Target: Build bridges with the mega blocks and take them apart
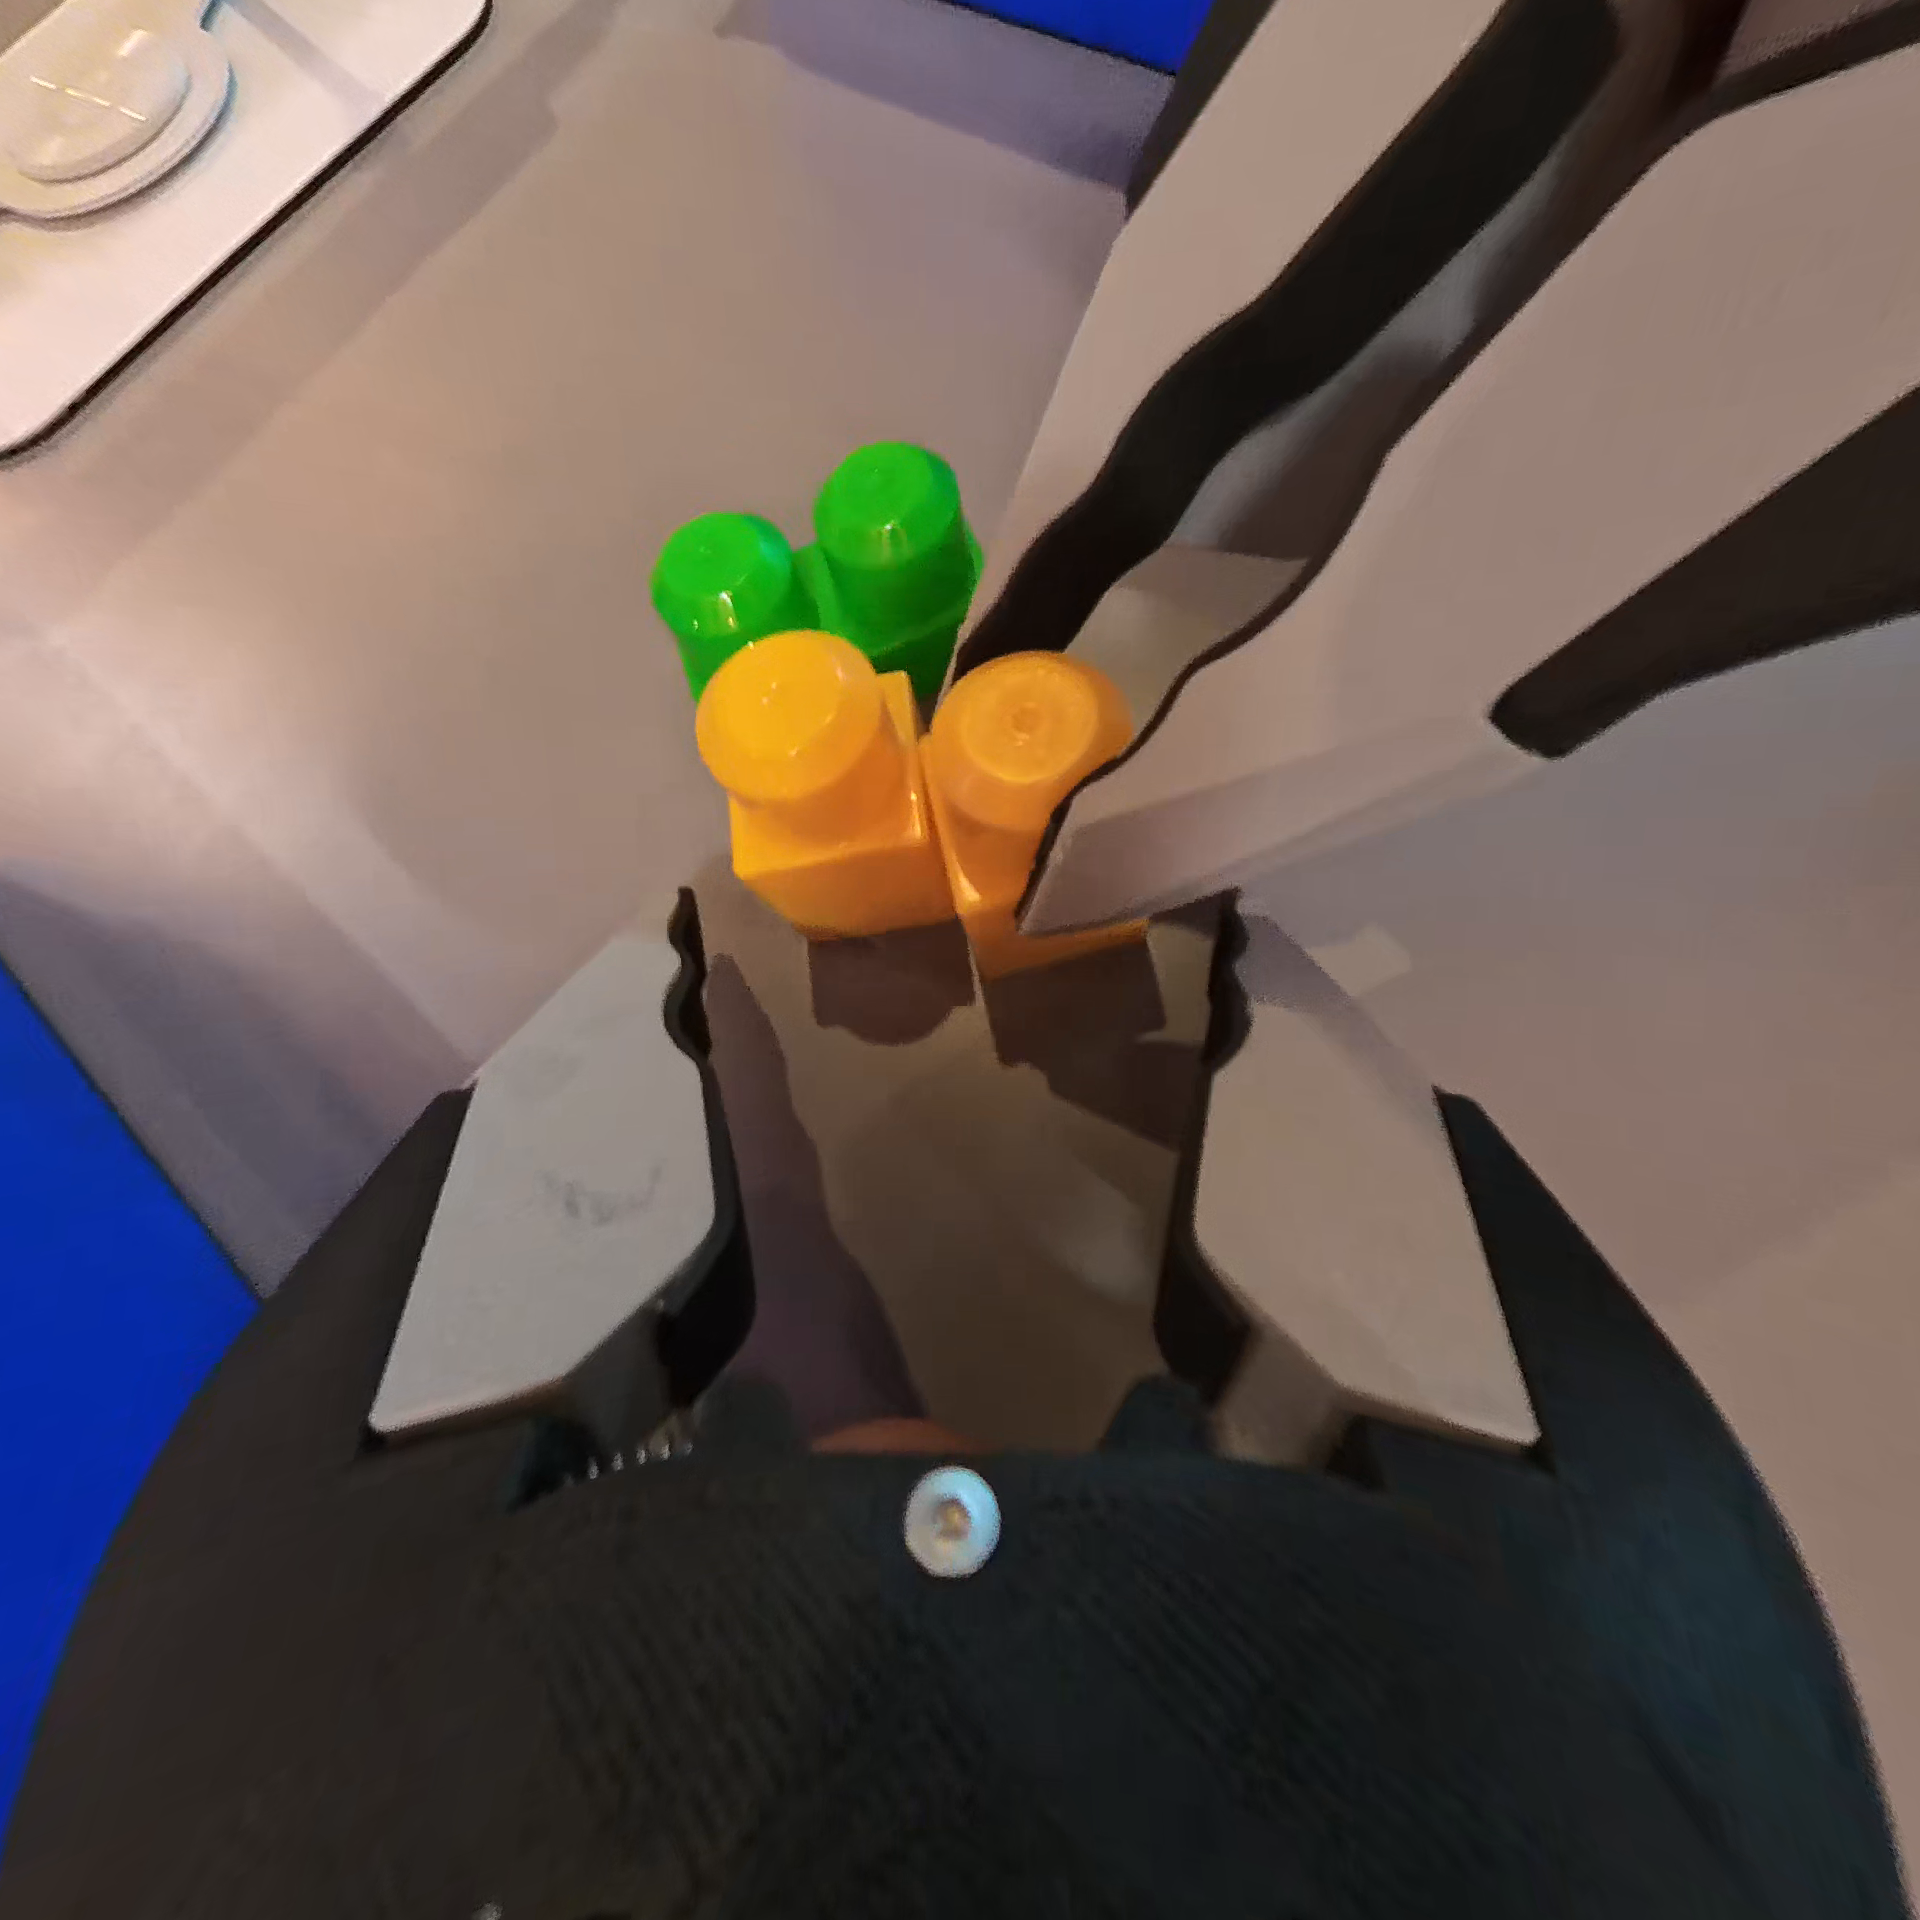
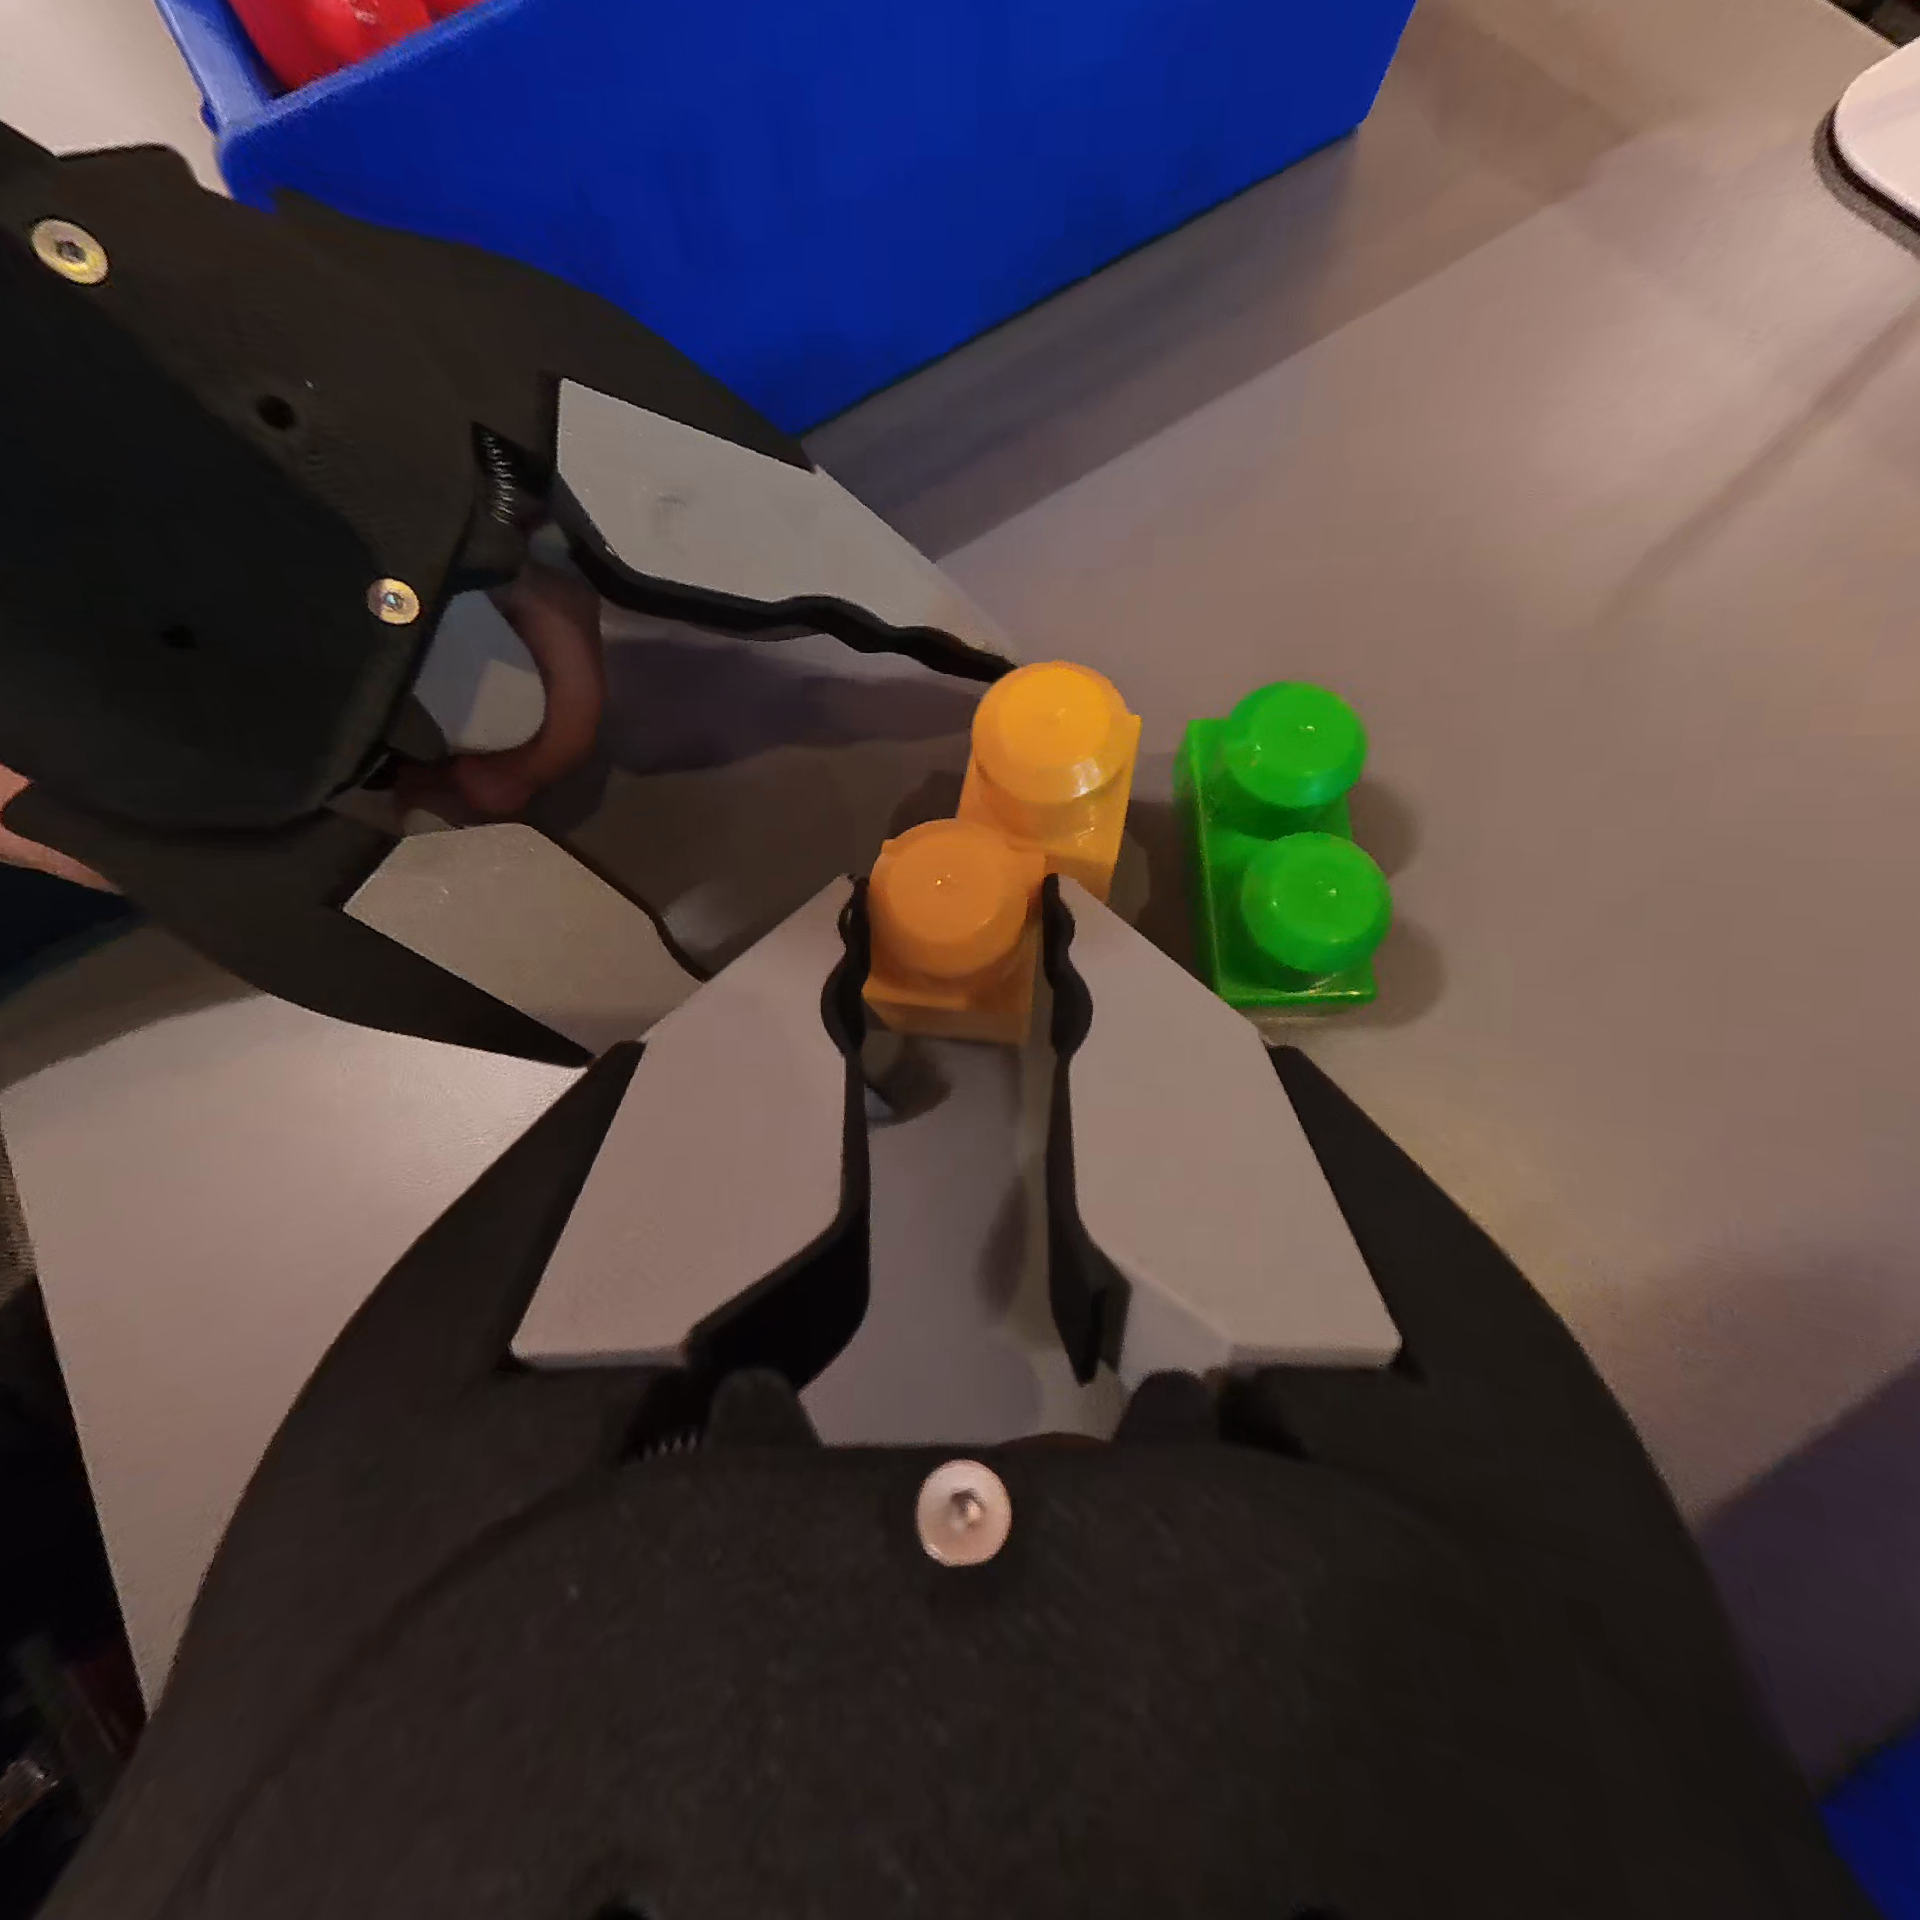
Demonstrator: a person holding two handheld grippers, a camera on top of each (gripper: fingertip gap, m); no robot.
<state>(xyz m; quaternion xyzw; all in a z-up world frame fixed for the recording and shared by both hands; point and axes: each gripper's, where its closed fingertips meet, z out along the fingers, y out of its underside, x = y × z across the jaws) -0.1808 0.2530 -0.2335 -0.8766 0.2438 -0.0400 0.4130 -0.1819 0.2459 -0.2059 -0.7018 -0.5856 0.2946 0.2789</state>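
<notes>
Two orange one-stud blocks stand side by side on the grey table, with a green two-stud block (image 2: 1283,847) just beyond them. My right gripper (image 2: 951,925) is shut on the nearer orange block (image 2: 951,935), with a pad pressed on each side. In the left wrist view it comes in from the upper right around that block (image 1: 1023,748). The other orange block (image 2: 1055,758) stands free against it and also shows in the left wrist view (image 1: 821,769), as does the green block (image 1: 831,571). My left gripper (image 1: 961,935) is wide open and empty, its tips just short of the orange blocks.
A blue bin (image 2: 810,208) with red pieces in it stands behind the blocks. A white object on a pale pad (image 1: 94,114) lies at the far left of the left wrist view. A hand (image 2: 540,707) holds the left gripper. Only a small space, under 4 cm, lies between the two pairs of fingers.
</notes>
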